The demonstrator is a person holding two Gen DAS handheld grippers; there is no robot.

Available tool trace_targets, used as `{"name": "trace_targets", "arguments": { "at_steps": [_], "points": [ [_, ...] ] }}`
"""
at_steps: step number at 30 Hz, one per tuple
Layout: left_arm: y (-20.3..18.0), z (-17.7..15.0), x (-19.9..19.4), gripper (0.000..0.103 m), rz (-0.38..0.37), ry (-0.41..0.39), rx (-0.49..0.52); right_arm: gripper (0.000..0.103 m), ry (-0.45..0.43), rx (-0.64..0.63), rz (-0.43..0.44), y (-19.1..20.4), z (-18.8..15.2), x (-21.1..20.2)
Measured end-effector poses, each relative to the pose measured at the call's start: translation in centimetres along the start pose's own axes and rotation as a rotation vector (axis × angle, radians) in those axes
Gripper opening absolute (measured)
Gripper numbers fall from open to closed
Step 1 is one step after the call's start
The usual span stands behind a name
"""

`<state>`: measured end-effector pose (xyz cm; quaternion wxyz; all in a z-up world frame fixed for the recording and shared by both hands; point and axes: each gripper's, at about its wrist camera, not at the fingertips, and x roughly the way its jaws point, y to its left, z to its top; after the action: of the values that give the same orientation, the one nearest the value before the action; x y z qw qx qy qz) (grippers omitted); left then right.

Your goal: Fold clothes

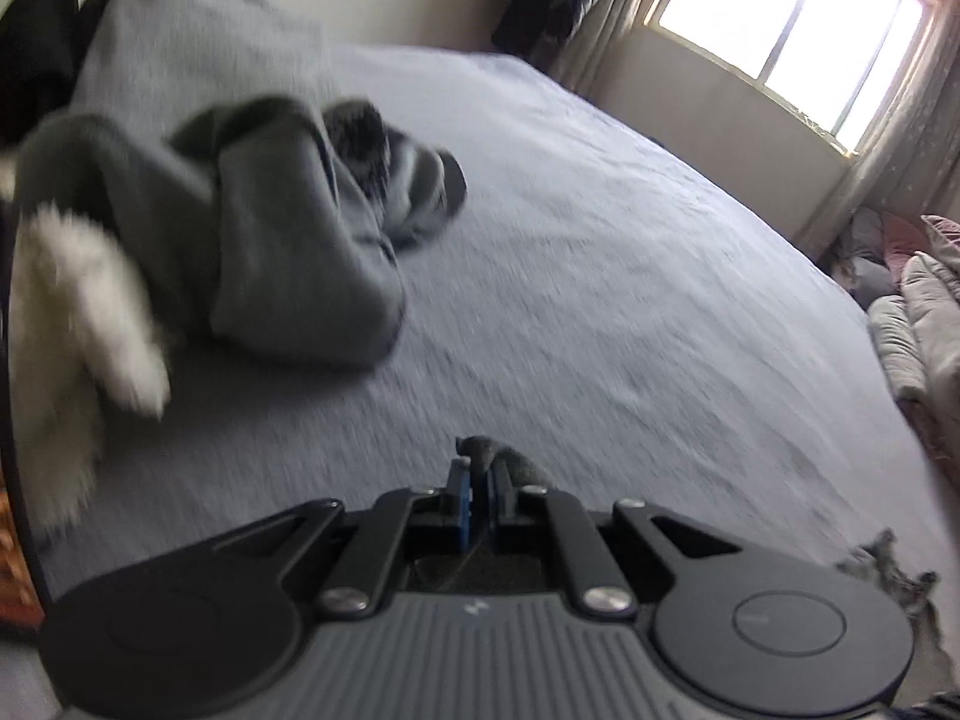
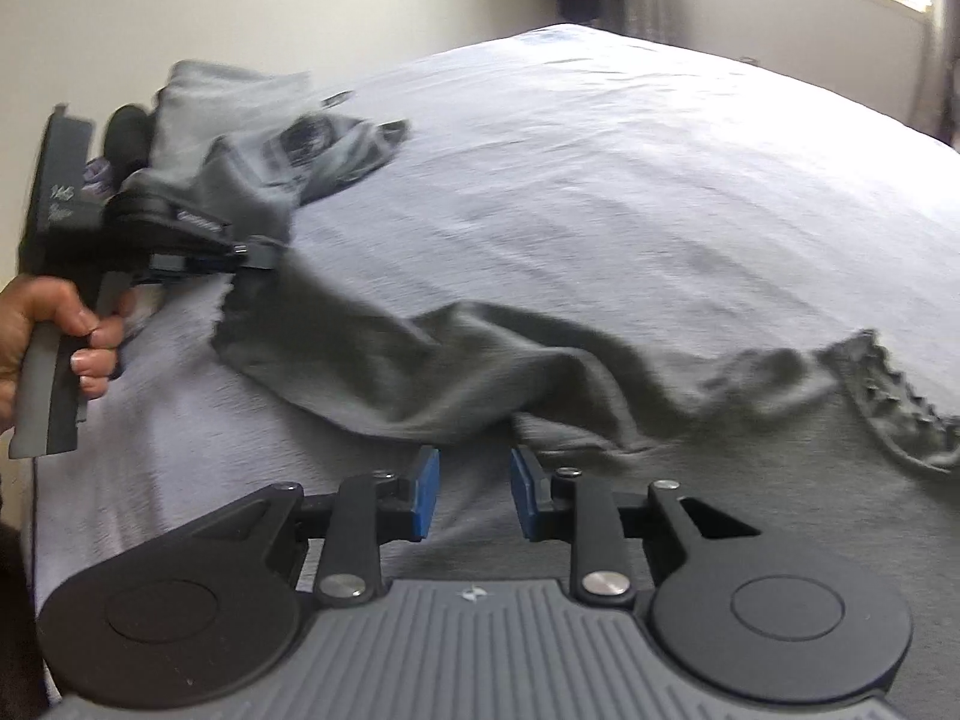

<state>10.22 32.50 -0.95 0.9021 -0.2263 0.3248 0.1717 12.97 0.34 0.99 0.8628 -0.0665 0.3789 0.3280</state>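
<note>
Grey shirt (image 2: pixel 480 360) is spread across the bed (image 2: pixel 600 168); one edge is pinched tight in the closed left gripper (image 1: pixel 478 468) for folding over, while the right gripper (image 2: pixel 474 480) is held parted, empty, above the cloth.

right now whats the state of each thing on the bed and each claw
grey garment: spread out, one corner lifted
left claw: shut on grey garment corner
right claw: open, nothing between the pads
clothes pile: crumpled, unfolded
bed: covered by light sheet
</note>
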Motion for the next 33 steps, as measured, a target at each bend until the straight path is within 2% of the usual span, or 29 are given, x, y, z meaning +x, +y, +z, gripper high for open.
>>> {"name": "trace_targets", "arguments": {
  "at_steps": [5, 9, 16, 20, 21, 22, 23, 24, 26, 31, 33],
  "points": [
    [0.0, 1.1, 0.7, 0.005, 0.065, -0.048, 0.009, 0.037, -0.031, 0.005, -0.106, -3.2, 1.5, -0.3],
    [0.7, 1.7, 1.0, 0.005, 0.095, -0.077, 0.010, 0.046, -0.049, -0.012, -0.157, -5.7, 3.0, 0.5],
    [1.0, 1.7, 2.9, 0.005, 0.098, -0.059, 0.015, 0.046, 0.030, -0.157, -0.242, -8.7, 5.6, 4.9],
    [0.9, 1.7, 3.4, 0.005, 0.107, -0.050, 0.032, 0.045, 0.101, -0.233, -0.198, -9.5, 6.1, 7.0],
    [1.0, 1.7, 3.5, 0.005, 0.109, -0.047, 0.036, 0.044, 0.123, -0.255, -0.192, -9.6, 6.0, 7.4],
    [1.1, 1.6, 3.6, 0.005, 0.111, -0.044, 0.038, 0.033, 0.148, -0.278, -0.191, -9.6, 5.8, 7.8],
    [1.2, 1.6, 3.7, 0.005, 0.112, -0.042, 0.036, 0.017, 0.174, -0.302, -0.189, -9.5, 5.7, 8.3],
    [1.3, 1.6, 3.8, 0.005, 0.113, -0.041, 0.033, 0.009, 0.194, -0.328, -0.177, -9.3, 5.4, 8.6],
    [1.5, 1.6, 3.9, 0.005, 0.113, -0.042, 0.026, 0.008, 0.159, -0.390, -0.193, -8.5, 4.9, 8.7],
    [1.7, 1.5, 3.7, 0.005, 0.112, -0.096, 0.019, 0.007, -0.077, -0.337, -0.289, -8.4, 4.0, 7.9],
    [1.8, 1.4, 4.0, 0.005, 0.118, -0.122, 0.024, 0.007, -0.103, -0.337, -0.320, -8.2, 3.1, 8.6]
  ]
}}
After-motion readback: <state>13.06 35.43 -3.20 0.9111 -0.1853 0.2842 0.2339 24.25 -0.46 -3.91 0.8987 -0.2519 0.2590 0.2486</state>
